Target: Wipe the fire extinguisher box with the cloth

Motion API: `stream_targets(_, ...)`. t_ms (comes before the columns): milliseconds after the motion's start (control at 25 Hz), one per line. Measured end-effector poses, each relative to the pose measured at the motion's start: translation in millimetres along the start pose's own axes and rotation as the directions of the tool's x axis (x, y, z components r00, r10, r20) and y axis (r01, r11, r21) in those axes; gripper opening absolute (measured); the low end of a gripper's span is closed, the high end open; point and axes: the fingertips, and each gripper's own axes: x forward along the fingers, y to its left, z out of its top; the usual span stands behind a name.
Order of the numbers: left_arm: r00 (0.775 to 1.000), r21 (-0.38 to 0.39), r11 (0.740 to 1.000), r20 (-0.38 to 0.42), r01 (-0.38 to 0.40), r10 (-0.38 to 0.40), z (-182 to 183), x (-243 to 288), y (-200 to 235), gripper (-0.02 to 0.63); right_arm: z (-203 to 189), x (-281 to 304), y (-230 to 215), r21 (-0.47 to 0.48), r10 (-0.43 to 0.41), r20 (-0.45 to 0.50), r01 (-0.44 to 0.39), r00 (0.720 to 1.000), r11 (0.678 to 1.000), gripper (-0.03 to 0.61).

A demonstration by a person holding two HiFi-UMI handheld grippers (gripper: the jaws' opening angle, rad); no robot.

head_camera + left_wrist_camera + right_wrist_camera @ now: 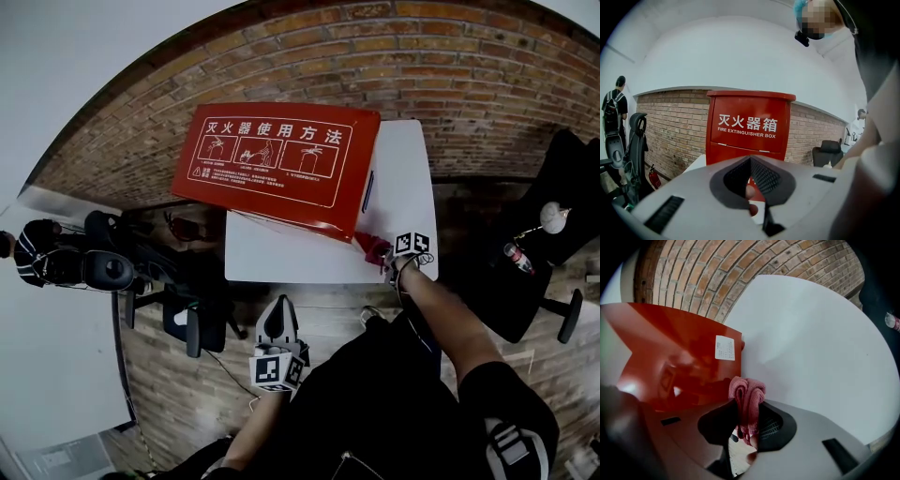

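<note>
The red fire extinguisher box (272, 159) stands on the white table (403, 169) against the brick wall. In the left gripper view its front (747, 126) carries white lettering. My right gripper (384, 255) is shut on a pink cloth (374, 247) at the box's near right corner. In the right gripper view the cloth (748, 392) bulges out between the jaws, right beside the box's glossy red side (675, 357). My left gripper (277, 309) hangs off the table's near edge, pointing at the box, jaws shut on nothing (750, 159).
Black office chairs (103, 267) stand left of the table and another chair (553, 216) to the right, with a bottle (517, 258) on it. A person with a backpack (614, 112) stands far left. A small extinguisher (655, 177) sits by the brick wall (422, 56).
</note>
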Motion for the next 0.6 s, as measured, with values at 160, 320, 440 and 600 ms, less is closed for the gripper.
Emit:
stream_targets(160,0.999,-0.001,1.0,0.033,-0.004,0.004,3.2,-0.7,2.7,0.031,-2.1,7.2,-7.4,0.003,-0.018,0.006,0.018,1.0,1.0,0.104)
stream_targets(320,1.0,-0.009,1.0,0.007,0.002,-0.002,-1.8,2.2,0.4,0.031,-0.2,-2.8,-5.2,-0.023,-0.03,0.038,0.031,0.999,0.999,0.104)
stream_targets(440,0.999,-0.023,0.999,0.031,0.036,-0.036,2.3,10.2,-9.0,0.031,7.4,-35.3,5.1,-0.092,-0.023,0.136,0.036,0.99,0.995,0.104)
stream_targets(600,0.995,-0.035,0.998,0.084,0.06,-0.057,11.5,24.5,-9.3,0.03,23.5,-114.8,80.2,-0.32,0.106,0.367,0.018,0.924,0.947,0.104)
